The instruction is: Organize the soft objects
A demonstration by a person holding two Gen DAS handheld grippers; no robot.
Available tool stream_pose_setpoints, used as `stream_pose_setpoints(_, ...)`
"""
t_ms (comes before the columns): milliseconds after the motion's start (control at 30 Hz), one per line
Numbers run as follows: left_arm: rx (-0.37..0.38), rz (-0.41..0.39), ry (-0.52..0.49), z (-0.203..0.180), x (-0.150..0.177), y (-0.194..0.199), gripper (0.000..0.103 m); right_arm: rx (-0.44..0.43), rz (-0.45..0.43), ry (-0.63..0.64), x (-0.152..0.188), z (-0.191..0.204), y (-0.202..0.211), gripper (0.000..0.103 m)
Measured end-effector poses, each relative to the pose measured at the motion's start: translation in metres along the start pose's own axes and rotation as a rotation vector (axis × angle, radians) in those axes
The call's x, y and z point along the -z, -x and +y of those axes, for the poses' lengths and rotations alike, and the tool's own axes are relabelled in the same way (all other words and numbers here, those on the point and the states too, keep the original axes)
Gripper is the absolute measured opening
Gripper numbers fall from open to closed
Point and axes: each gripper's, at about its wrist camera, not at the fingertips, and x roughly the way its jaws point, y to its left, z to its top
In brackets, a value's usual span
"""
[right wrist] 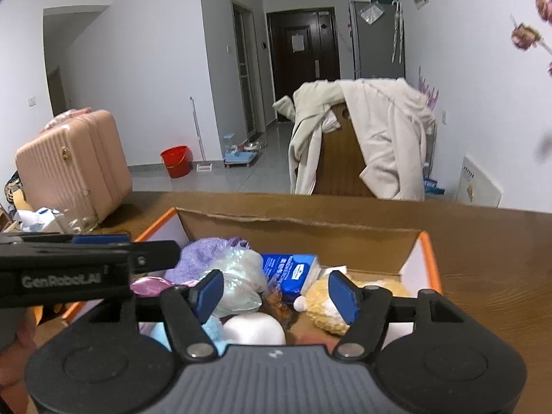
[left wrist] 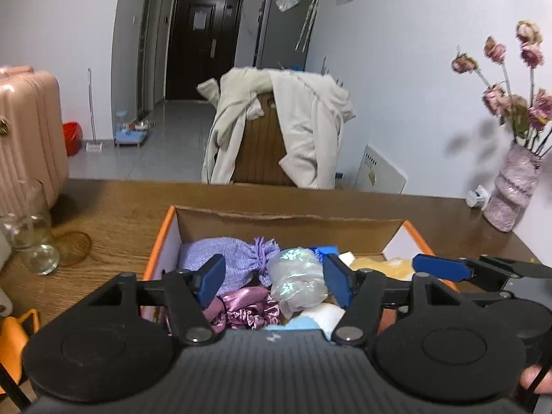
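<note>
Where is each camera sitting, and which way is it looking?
Left wrist: sits on the left gripper, looking over its open blue fingers into the cardboard box; the right gripper pokes in, a fingertip bottom right.
Right wrist: sits on the right gripper, facing the same box; the left gripper crosses.
Both share the box, table, coat-draped chair, door.

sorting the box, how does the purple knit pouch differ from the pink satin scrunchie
The purple knit pouch is lilac, matte and ribbed, a plump bag cinched with a tassel; the pink satin scrunchie is mauve, glossy and crumpled into a ruffled ring. The pouch lies nearer the box's far wall, the scrunchie nearer the cameras. Both lie in the orange-edged box.
</note>
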Motion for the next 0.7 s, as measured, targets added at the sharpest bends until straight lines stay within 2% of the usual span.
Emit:
stream_pose_setpoints(267, -0.011, -0.077, -0.019, -0.006, 0.016, 0.080, 0.073, 0.044, -0.052, 0.018, 0.013, 0.005, 0.078, 0.075)
stream_pose_setpoints(433, -0.011, -0.118, -0.027, -0.010, 0.039, 0.127, 0.077, 0.054, -0.102, 0.022, 0.036, 0.014, 0.125, 0.081)
stream_pose_setpoints(700, -0.048, -0.193, -0.066, -0.016, 0.090, 0.195, 0.085, 0.060, -0.149, 0.017, 0.088, 0.032, 0.188, 0.082)
